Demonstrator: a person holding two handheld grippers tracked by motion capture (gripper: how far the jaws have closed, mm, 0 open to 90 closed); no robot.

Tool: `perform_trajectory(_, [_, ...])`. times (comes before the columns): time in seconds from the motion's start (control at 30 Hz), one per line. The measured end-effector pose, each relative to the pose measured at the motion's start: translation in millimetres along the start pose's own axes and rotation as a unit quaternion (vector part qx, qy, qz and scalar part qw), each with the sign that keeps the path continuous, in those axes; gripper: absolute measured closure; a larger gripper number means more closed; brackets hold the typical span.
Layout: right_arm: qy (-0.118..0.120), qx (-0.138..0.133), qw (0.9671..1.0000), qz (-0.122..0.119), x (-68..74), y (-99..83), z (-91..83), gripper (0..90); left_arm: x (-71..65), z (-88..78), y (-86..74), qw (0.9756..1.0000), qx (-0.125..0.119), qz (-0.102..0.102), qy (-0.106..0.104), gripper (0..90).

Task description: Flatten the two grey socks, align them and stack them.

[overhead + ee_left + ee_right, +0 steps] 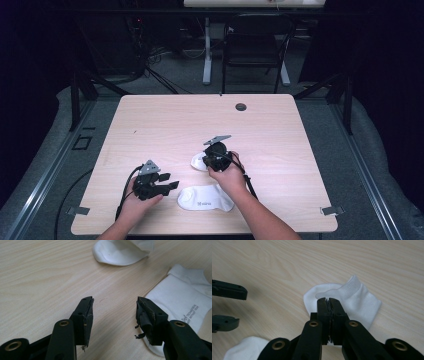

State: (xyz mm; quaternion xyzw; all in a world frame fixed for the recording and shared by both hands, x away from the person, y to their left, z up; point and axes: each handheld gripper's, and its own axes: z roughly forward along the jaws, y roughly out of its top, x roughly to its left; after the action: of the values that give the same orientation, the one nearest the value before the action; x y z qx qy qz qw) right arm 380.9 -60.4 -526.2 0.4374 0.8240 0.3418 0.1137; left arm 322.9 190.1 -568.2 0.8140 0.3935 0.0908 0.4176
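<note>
Pressing the jaws of the right gripper (pixel 328 300) tight together, pad against pad, directly over the far ankle sock (pixel 359 302), beside its ribbed cuff. Cannot tell whether any white fabric is caught between the pads (the black jaws hide that spot). Shows the same right gripper (pixel 206 161) in the high view, held in the right hand (pixel 231 176) near the middle of the light wooden table (pixel 280 130), tips pointing down onto the far ankle sock (pixel 197 162).

Holds the left gripper (pixel 115 307) released, jaws standing well apart with bare wood grain between them and nothing pinched. Has one jaw above the edge of the near ankle sock (pixel 180 300), which lies flat and carries small grey printed lettering. Places the far ankle sock (pixel 122 252) farther off, at the top of the left gripper view.

Sets the left gripper (pixel 172 181) in the left hand (pixel 137 202) toward the table's near left, tips aimed at the near ankle sock (pixel 205 198), which lies just beside them close to the front edge. Leaves the two socks near each other but apart. Catches the left gripper (pixel 242 307) at the left edge of the right gripper view, and a part of the near ankle sock (pixel 244 347) at the bottom left.
</note>
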Motion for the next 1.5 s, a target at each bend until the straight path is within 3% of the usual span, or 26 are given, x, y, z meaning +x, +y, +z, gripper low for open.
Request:
perform_trajectory(0.33, [0.013, -0.031, 0.9994, 0.01, -4.0, 0.0, -18.5, 88.4, 1.9, -0.9, 2.5, 1.0, -0.009, 0.001, 0.002, 52.4])
perform_trajectory(0.57, [0.014, -0.047, 0.9985, 0.024, -20.4, -9.5, -30.6, 88.4, -2.6, 4.4, 9.8, 0.9999, -0.011, -0.009, -0.007, 54.5])
perform_trajectory(0.8, [0.009, -0.053, 0.9974, 0.049, -38.2, -25.4, -35.8, 88.4, -4.7, 9.4, 14.9, 1.0, -0.007, 0.006, 0.003, 55.1])
perform_trajectory(1.03, [-0.003, -0.045, 0.9971, 0.061, -50.9, -40.0, -32.0, 88.3, -4.6, 20.5, 31.6, 0.9998, -0.011, 0.009, 0.012, 56.8])
perform_trajectory(1.3, [-0.012, -0.039, 0.9961, 0.078, -63.4, -53.7, -28.5, 88.1, -7.8, 36.8, 56.0, 0.9997, -0.01, 0.022, 0.007, 58.7])
perform_trajectory(1.37, [-0.013, -0.04, 0.9958, 0.081, -65.5, -55.6, -28.2, 88.1, -7.1, 42.1, 58.8, 0.9996, -0.011, 0.027, 0.005, 58.8])
perform_trajectory(1.5, [-0.021, -0.039, 0.9957, 0.082, -68.0, -59.9, -27.5, 87.9, -3.4, 55.8, 58.1, 0.9998, 0.002, 0.017, 0.01, 58.8])
